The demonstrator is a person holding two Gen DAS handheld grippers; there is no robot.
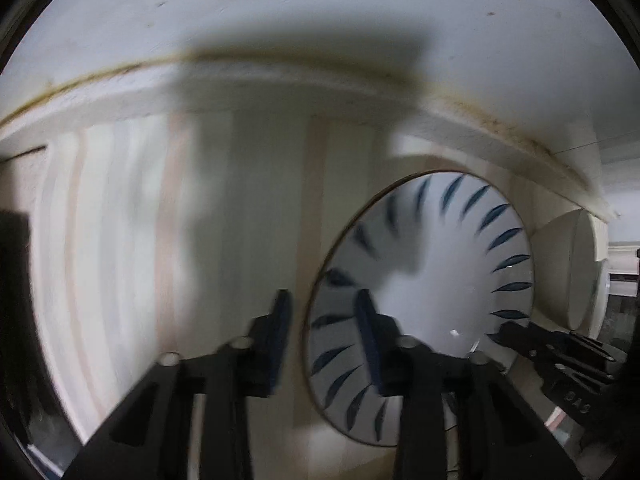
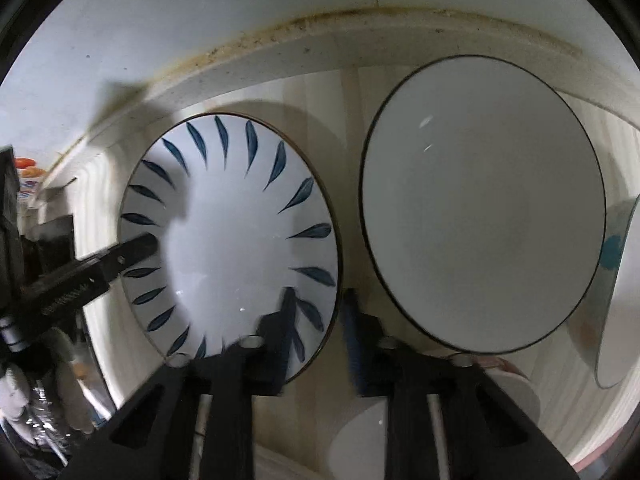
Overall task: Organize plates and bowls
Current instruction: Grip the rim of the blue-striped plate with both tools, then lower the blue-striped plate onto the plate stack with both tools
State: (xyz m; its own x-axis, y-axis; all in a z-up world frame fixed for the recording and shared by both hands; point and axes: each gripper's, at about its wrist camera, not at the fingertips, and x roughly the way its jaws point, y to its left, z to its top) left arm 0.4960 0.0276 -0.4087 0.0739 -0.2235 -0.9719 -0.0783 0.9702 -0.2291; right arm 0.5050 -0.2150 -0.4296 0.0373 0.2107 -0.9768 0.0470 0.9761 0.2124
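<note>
A round plate with blue leaf strokes around its rim (image 1: 440, 288) (image 2: 240, 240) lies flat on a pale wooden surface. My left gripper (image 1: 323, 300) straddles its left rim, one finger over the plate and one outside, jaws narrow and pinching the edge. My right gripper (image 2: 319, 300) holds the opposite rim the same way. Each gripper shows in the other's view, the right gripper (image 1: 520, 336) and the left gripper (image 2: 136, 248), at the plate's edge. A plain white plate with a thin dark rim (image 2: 480, 208) lies just right of the leaf plate.
A raised, stained counter ledge (image 2: 320, 40) and a white wall run behind the plates. A clear plate with a teal spot (image 2: 616, 300) sits at the far right. A white bowl (image 2: 360, 440) sits near my right gripper. Clutter crowds the left edge (image 2: 24, 184).
</note>
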